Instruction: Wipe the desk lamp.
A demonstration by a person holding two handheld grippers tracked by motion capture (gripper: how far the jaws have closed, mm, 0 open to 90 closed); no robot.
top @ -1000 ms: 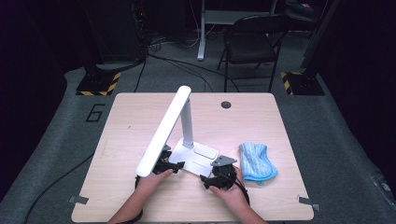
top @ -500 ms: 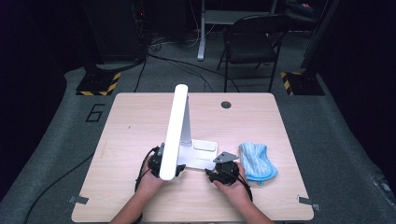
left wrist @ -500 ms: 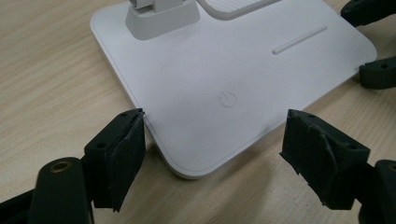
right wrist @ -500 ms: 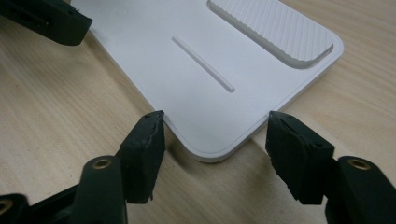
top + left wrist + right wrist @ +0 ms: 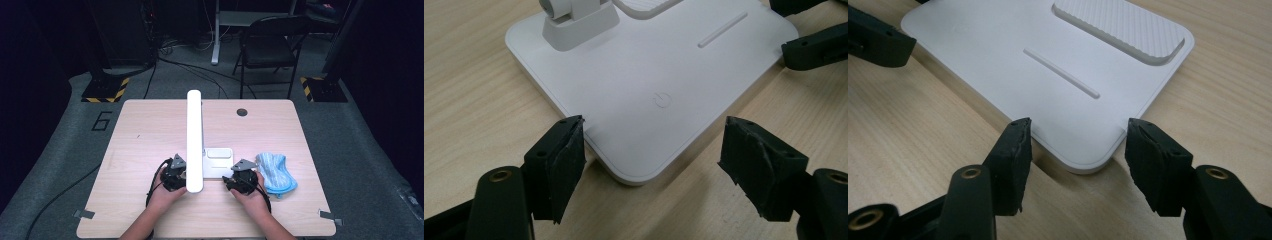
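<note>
A white desk lamp (image 5: pixel 207 162) stands near the table's (image 5: pixel 140 130) 6 o'clock edge, its long light bar (image 5: pixel 194 140) running from 12 to 6 o'clock above the flat base (image 5: pixel 649 90). The left gripper (image 5: pixel 175 176) sits at the base's 7 o'clock corner; its 2 jaws have just been closing, with that corner between them, the left pad touching the edge, the right pad apart. The right gripper (image 5: pixel 241 179) sits at the 5 o'clock corner; its jaws have just been closing and straddle that corner (image 5: pixel 1088 150), pads at its edges, though a firm clamp I cannot tell. A blue cloth (image 5: pixel 276 172) lies at the lamp's 3 o'clock.
</note>
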